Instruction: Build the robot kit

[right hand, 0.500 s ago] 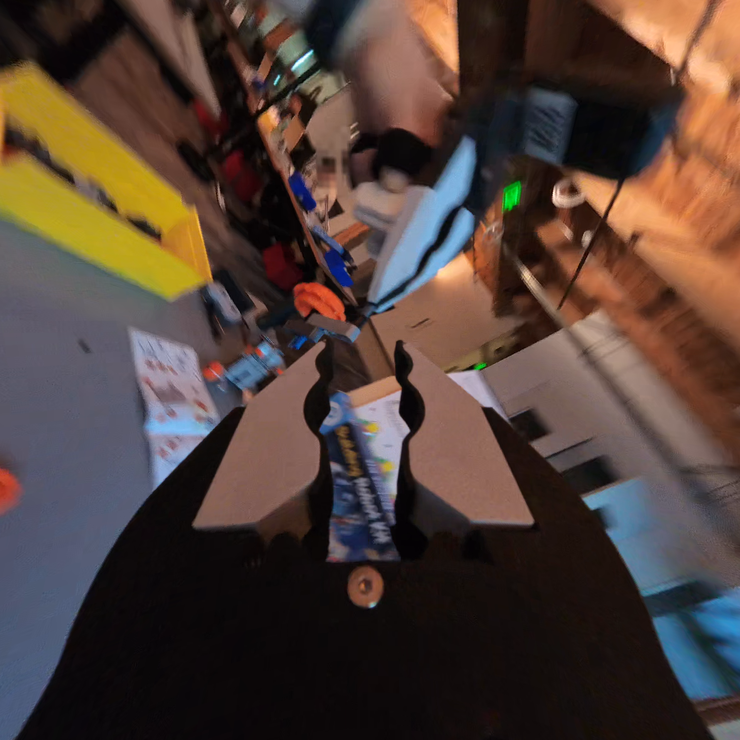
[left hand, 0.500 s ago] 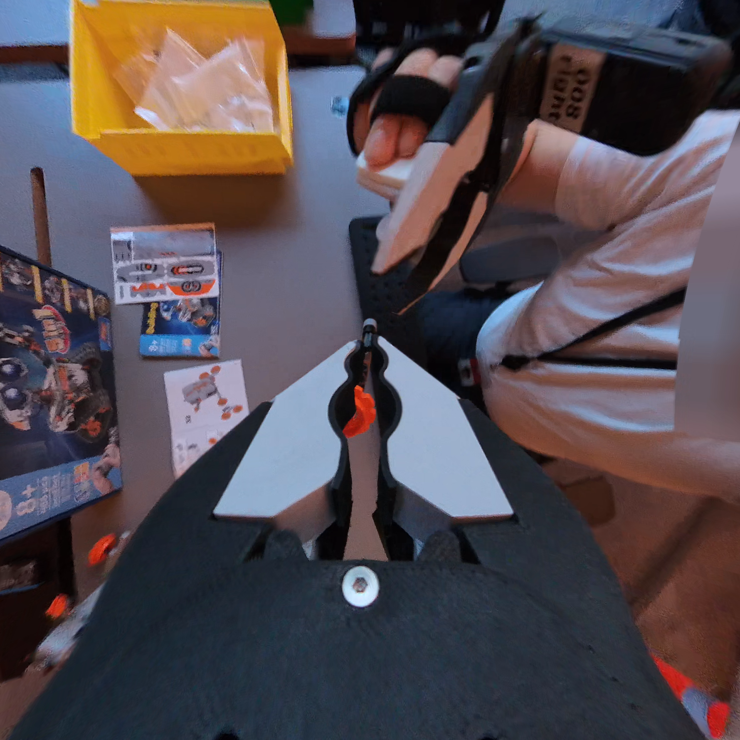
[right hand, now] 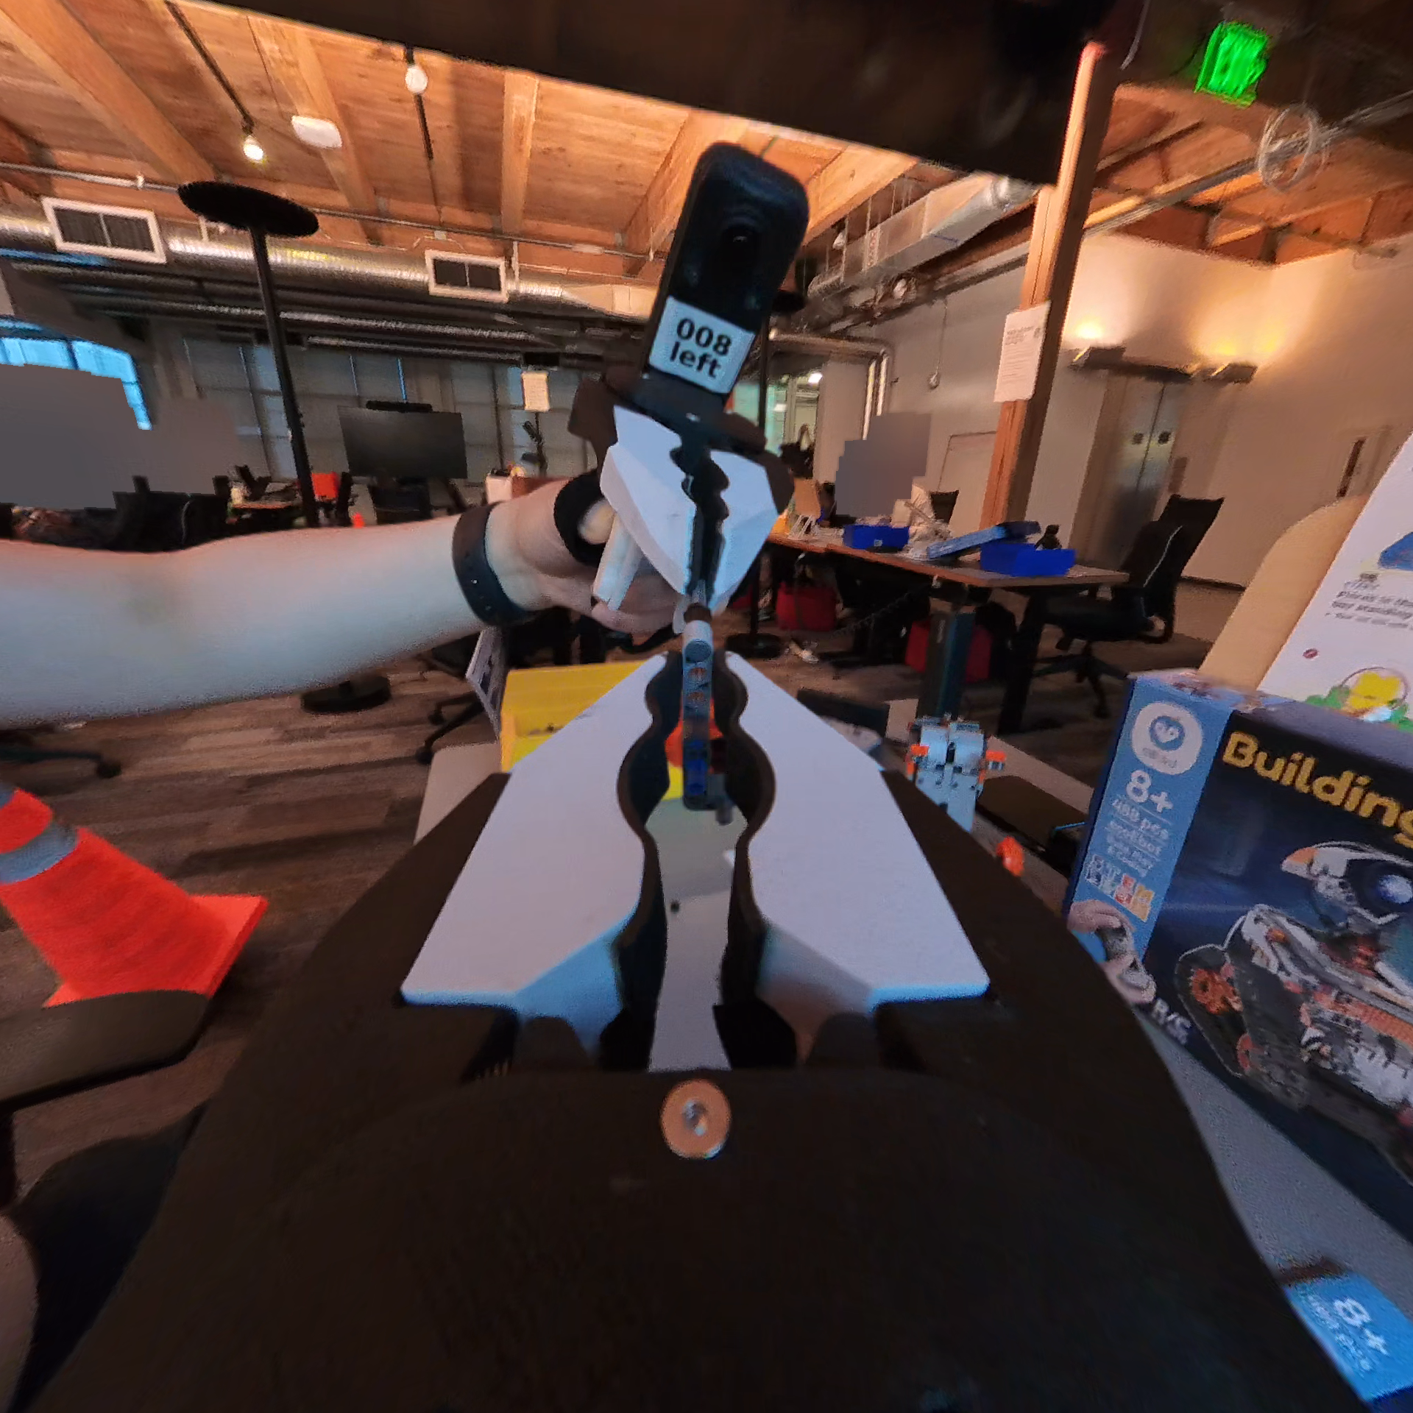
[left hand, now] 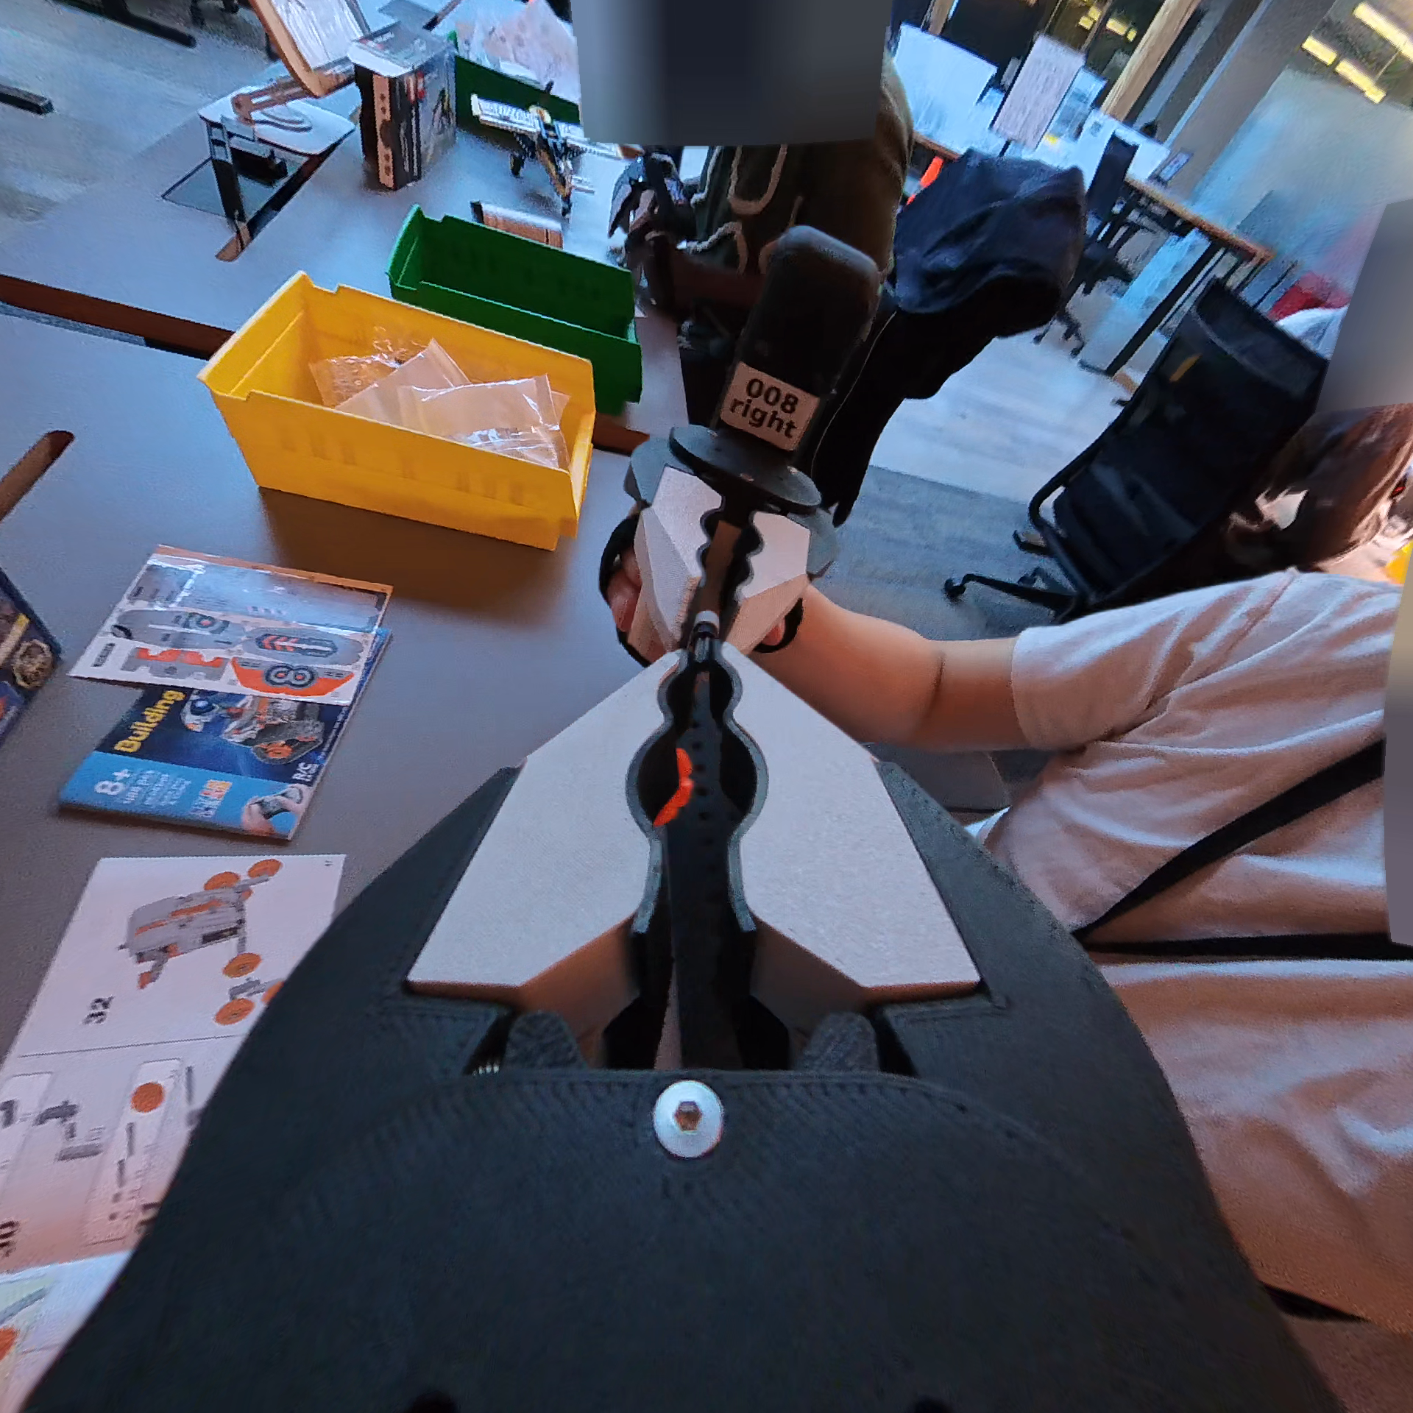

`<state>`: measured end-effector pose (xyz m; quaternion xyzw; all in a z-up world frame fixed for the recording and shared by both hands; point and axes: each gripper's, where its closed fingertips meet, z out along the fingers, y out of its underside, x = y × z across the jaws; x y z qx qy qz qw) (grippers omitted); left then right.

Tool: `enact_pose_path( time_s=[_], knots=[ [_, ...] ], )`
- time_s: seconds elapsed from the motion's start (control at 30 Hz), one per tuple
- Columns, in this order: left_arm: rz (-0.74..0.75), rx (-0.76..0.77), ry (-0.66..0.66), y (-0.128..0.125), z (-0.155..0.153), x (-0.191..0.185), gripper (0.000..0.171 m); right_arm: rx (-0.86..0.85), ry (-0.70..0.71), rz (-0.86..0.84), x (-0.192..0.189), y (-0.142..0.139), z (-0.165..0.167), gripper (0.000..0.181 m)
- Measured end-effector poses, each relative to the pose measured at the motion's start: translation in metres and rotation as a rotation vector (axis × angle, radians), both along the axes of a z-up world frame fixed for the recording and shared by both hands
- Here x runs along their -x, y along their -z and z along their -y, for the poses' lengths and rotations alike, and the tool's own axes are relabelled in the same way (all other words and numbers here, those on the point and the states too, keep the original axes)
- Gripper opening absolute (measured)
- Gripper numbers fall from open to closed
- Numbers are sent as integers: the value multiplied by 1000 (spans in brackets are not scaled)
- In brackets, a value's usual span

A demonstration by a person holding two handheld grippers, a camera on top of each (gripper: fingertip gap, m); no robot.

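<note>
**Left wrist view and right wrist view: two grippers meet tip to tip on one small part**

Left wrist view: the left gripper (left hand: 697,665) is closed on a long black perforated toy beam with an orange piece (left hand: 692,795) clamped between its grey fingers. The beam's pale tip reaches the fingertips of the right gripper (left hand: 707,612), held opposite by a hand (left hand: 635,604) and pointing back at the camera.

Right wrist view: the right gripper (right hand: 697,665) holds a narrow grey studded toy beam (right hand: 697,734) between its nearly closed fingers. The beam's end touches the tip of the left gripper (right hand: 700,589); whether the two beams are actually joined cannot be told.

Beyond, on the dark grey surface (left hand: 459,688): a yellow plastic bin holding clear bags (left hand: 397,428), a green plastic bin (left hand: 520,298) behind it, and printed instruction sheets (left hand: 229,688) near the left gripper. A blue toy box (right hand: 1254,917) stands right of the right gripper.
</note>
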<state>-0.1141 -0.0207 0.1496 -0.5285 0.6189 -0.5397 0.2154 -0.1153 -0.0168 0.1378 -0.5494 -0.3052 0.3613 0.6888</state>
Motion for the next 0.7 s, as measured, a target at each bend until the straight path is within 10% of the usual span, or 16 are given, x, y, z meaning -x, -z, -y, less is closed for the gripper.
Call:
enact_pose_path(
  time_s=[0.37,0.7],
  knots=[
    [341,165,-272,33,-45,62,1,279,-82,17,-2,48,-24,5],
    [295,278,-582,183,-3,120,8,437,-18,-35,19,128,-56,6]
  ],
)
